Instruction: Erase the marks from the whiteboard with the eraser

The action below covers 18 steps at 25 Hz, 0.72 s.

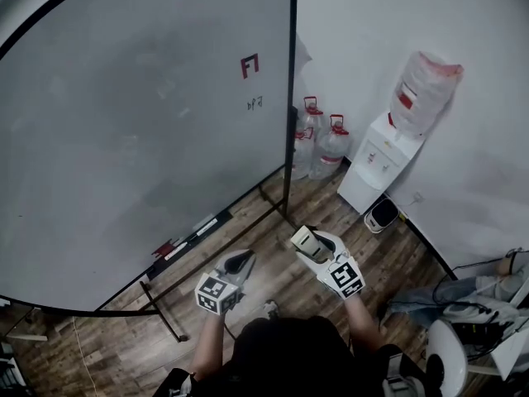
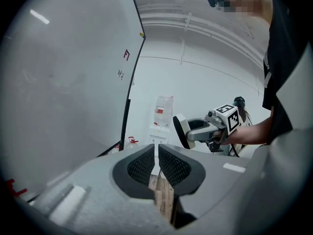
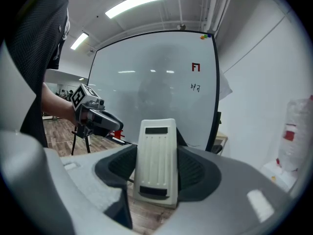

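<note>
Right gripper (image 3: 157, 163) jaws clamped on white eraser (image 3: 157, 143), held in air, short of board; left gripper (image 2: 156, 156) jaws together, empty; whiteboard (image 1: 124, 139) ahead, red mark (image 1: 250, 64) and small dark mark (image 1: 254, 103) near right edge.

Against the white wall (image 1: 488, 139) I see a water dispenser (image 1: 378, 157) (a plastic-wrapped bottle (image 1: 423, 89) sits upside down on top), with red-capped water jugs (image 1: 332, 145) standing just beside it on the wooden floor (image 1: 273, 246) and a small white container (image 1: 382, 214) at its foot.
</note>
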Each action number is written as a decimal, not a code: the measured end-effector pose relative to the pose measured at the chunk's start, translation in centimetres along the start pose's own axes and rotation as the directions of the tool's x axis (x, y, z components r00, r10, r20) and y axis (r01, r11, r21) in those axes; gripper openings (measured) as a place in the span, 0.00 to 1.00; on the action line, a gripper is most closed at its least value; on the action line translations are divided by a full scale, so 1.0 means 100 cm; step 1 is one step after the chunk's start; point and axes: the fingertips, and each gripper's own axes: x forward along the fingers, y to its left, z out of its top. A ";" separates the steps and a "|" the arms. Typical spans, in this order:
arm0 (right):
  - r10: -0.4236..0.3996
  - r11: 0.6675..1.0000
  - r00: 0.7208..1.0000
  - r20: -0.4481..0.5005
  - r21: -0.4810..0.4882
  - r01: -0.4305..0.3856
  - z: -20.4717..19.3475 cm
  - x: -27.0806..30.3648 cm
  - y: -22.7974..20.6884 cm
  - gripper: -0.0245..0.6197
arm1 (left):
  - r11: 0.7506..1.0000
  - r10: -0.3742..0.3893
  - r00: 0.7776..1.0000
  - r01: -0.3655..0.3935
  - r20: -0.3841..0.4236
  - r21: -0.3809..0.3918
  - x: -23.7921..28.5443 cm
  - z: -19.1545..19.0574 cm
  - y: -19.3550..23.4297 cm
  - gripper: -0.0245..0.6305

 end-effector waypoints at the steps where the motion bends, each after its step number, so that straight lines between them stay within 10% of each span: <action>1: -0.002 1.000 1.000 0.002 0.003 0.002 0.001 0.004 -0.001 0.44 | 1.000 -0.003 1.000 0.003 -0.003 0.003 0.001 0.001 0.004 0.09; 18: 0.067 0.998 0.994 0.081 0.016 -0.069 0.016 0.073 -0.084 0.44 | 0.992 0.124 0.992 -0.124 -0.013 -0.013 0.048 0.027 0.071 0.09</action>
